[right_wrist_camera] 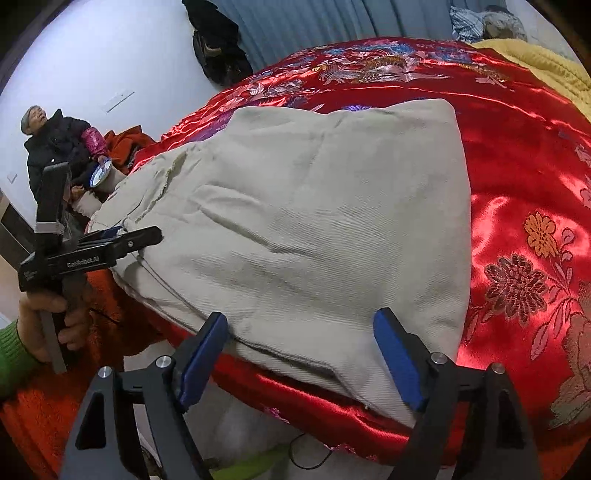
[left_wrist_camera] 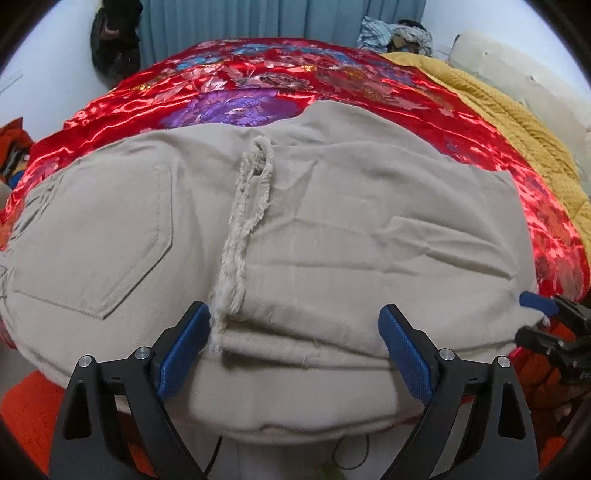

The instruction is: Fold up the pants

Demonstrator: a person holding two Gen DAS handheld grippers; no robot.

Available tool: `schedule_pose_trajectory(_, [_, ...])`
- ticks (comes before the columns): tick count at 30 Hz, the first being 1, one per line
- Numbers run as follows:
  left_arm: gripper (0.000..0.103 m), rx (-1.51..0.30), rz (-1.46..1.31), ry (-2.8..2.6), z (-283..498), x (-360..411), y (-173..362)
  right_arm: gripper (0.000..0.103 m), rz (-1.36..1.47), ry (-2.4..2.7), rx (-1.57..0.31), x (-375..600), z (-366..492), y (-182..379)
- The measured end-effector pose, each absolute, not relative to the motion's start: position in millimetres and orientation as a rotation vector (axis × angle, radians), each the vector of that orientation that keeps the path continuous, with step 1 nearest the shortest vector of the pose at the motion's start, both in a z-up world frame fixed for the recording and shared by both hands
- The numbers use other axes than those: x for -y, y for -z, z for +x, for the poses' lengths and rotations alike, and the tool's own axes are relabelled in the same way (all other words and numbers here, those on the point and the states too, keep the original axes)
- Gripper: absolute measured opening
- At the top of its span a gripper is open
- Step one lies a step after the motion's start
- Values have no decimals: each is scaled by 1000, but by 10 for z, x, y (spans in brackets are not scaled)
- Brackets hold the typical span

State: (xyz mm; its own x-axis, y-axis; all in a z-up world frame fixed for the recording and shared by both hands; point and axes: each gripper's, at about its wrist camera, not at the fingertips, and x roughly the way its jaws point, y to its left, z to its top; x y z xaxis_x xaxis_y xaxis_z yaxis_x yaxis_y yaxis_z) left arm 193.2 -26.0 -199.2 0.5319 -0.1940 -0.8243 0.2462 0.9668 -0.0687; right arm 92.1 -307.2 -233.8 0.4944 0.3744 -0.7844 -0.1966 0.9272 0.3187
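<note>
Right now your left claw stands with its blue pads wide apart over the near edge of the beige pants, and nothing is pinched between them; the cloth simply lies under and ahead of the gap. Those pants lie folded into a broad pad on the red satin bedspread, stretching away from the left claw toward the far side of the bed. A frayed seam strip runs from just beside the left pad straight ahead up the cloth, and a sewn patch pocket sits to the left of it. Your right claw is likewise spread, its pads straddling the near corner of the pants, where the cloth meets the bedspread; the pads do not press on the fabric. From the right wrist view, your left claw appears off to the left at the far edge of the pants, held in your left hand with a green sleeve behind it. From the left wrist view, the tip of the right claw shows at the right edge, just beside the right-hand corner of the pants. Beyond the bedspread, to the right of both claws, lies a yellow blanket, and a blue curtain hangs far ahead. A seated person in a dark jacket is well off to the left of the right claw.
</note>
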Motion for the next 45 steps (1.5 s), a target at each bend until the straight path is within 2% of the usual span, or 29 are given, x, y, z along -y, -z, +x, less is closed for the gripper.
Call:
schedule_pose_trajectory(7, [94,-981,59,302,1781,159,1964,84,181,-345,-1000,3057,898,2335])
schedule_pose_trajectory(13, [94,-956,88,329,1486,8,1893,91,145,-337,-1003,2979,905,2345])
schedule_pose_trajectory(21, [94,-959,-251,183,1695,-821,1833,98,105,-325,-1011,2919,918,2353])
schedule_pose_trajectory(24, [94,-925,-267,130,1680,-1000,1802,98,96,-323,-1011,2908,913,2348])
schedule_pose_trajectory(29, [93,-882,-459,12,1708,-1505,1809,98,95,-321,-999,2915,889,2343])
schedule_pose_trajectory(33, [74,-841,-547,-100,1753,-1878,1803,98,92,-327,-1002,2921,892,2339])
schedule_pose_trajectory(36, [74,-828,-602,-113,1712,-2015,1861,99,91,-327,-1001,2918,889,2341])
schedule_pose_trajectory(38, [68,-828,-615,-102,1708,-2022,1884,99,91,-328,-1002,2920,889,2342])
schedule_pose_trajectory(39, [59,-827,-622,-88,1716,-2025,1891,99,90,-327,-1003,2918,897,2342])
schedule_pose_trajectory(40, [55,-824,-639,-70,1738,-2038,1901,99,91,-327,-1003,2921,895,2342])
schedule_pose_trajectory(42, [53,-818,-671,-63,1762,-2090,1917,99,92,-326,-1002,2921,893,2344])
schedule_pose_trajectory(45, [45,-824,-705,-69,1801,-2143,1962,99,87,-324,-1001,2911,891,2342])
